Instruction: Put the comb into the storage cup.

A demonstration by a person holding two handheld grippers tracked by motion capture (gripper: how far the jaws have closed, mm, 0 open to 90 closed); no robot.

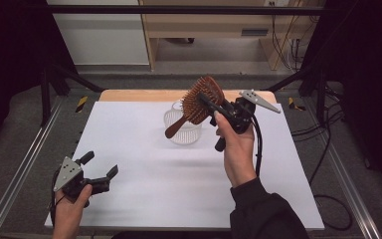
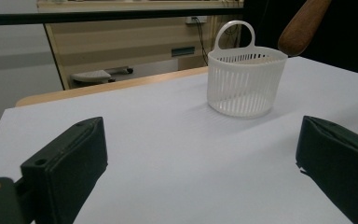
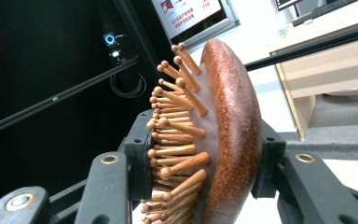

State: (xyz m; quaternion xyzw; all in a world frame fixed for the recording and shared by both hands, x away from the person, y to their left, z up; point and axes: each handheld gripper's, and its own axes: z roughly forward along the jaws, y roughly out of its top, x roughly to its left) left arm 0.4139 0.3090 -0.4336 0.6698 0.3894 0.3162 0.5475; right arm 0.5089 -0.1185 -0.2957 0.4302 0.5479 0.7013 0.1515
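Observation:
A brown wooden hairbrush (image 1: 199, 102) hangs in the air over the white slatted basket (image 1: 183, 124), handle pointing down and to the left. My right gripper (image 1: 210, 103) is shut on its head: one jaw presses the wooden pins, the other the rounded back (image 3: 230, 135). In the left gripper view the basket (image 2: 244, 81) stands upright on the white table with its loop handle up, and the brush handle tip (image 2: 303, 25) hovers just above its rim. My left gripper (image 1: 98, 171) rests low at the table's front left, open, with nothing between its jaws.
The white tabletop (image 1: 144, 164) has a wooden strip along its far edge (image 1: 144, 94). Metal rails run down both sides of the table. Beyond it stand a wooden cabinet (image 1: 214, 30) and loose cables on the floor at the right.

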